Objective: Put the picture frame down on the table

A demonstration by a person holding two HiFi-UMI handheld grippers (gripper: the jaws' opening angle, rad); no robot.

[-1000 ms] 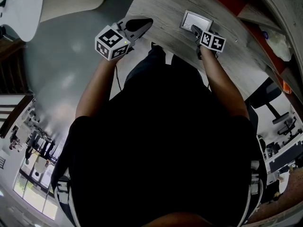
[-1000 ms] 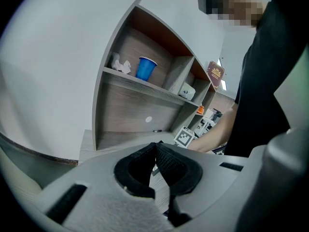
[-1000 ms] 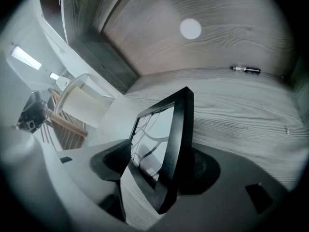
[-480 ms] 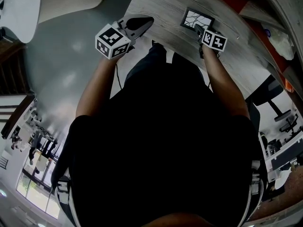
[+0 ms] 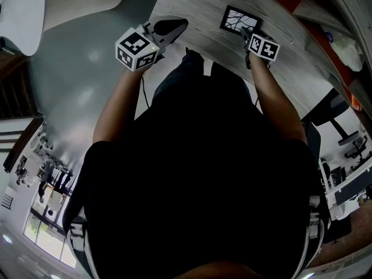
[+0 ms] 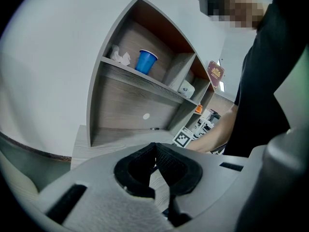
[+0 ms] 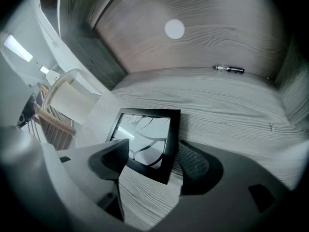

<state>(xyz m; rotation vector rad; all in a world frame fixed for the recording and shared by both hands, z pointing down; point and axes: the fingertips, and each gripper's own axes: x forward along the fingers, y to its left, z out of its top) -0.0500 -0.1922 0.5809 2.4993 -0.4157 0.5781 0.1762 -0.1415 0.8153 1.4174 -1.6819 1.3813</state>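
Grey wood-grain table (image 5: 192, 7) runs across the top of the head view. Grey floor (image 5: 75, 92) is to its left, with a pale chair (image 5: 81, 2) in the upper left. At the back of the table there's a shelf unit (image 6: 140, 88) with a blue cup (image 6: 146, 61) on it, and a pen (image 7: 230, 69) lies far back on the tabletop.

The frame (image 5: 240, 20) lies flat on the table, glass up, upper centre-right of the head view. Its long axis runs left to right there, dipping a bit to the right, and one corner points back at the right gripper (image 5: 245, 35).

That gripper is angled steeply down with the forearm stretched out. Its jaws have just been opening and now sit spread either side of that corner, not squeezing it. The left gripper (image 5: 167, 29) is at the table's near edge, upper left of centre, tipped only slightly down, jaws closed together on nothing.
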